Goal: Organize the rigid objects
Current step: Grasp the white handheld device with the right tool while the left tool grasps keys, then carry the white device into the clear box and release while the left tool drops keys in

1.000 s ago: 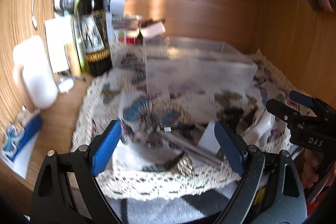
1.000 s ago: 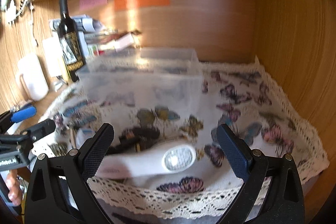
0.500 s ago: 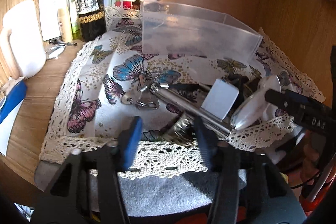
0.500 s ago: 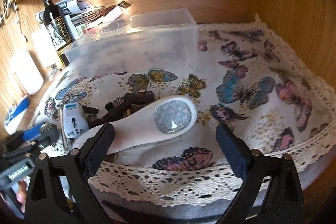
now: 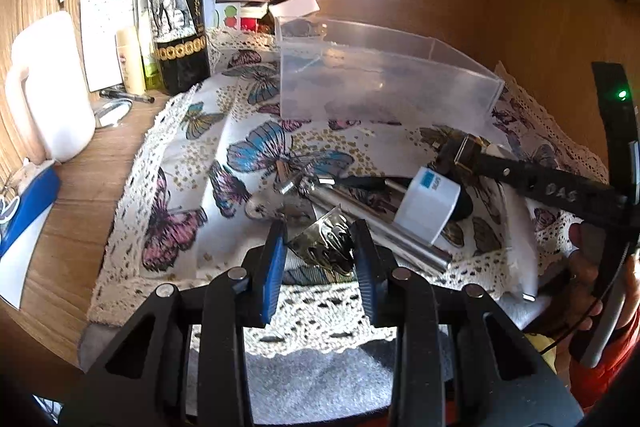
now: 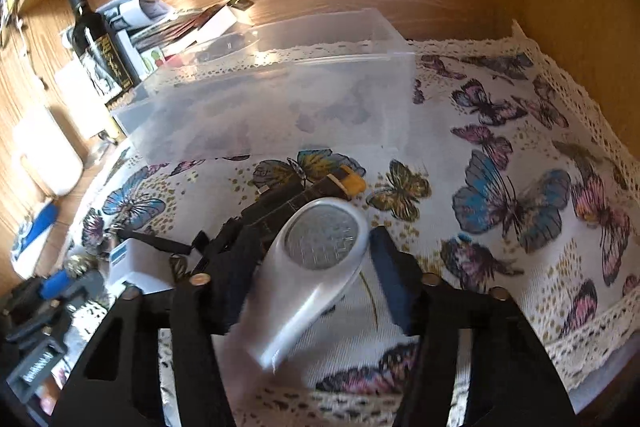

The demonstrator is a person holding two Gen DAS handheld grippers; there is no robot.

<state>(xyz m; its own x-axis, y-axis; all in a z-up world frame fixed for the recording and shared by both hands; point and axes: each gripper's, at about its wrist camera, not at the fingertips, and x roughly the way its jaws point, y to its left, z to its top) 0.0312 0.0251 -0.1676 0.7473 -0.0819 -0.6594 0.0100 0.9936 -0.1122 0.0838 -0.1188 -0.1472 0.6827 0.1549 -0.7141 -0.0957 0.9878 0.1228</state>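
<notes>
"DAS" is written on the right gripper [image 5: 472, 153]; the wine bottle [image 5: 178, 7] label shows an elephant. A butterfly cloth [image 5: 256, 147] covers the wooden desk [image 5: 76, 195] under a shelf. The left gripper [image 5: 320, 247] has just been closing on a metal piece [image 5: 326, 241] at the cloth's near edge. The right one, closing, seemingly clasps the white lamp [image 6: 320, 259]. A clear box [image 5: 380, 83] stands behind.
</notes>
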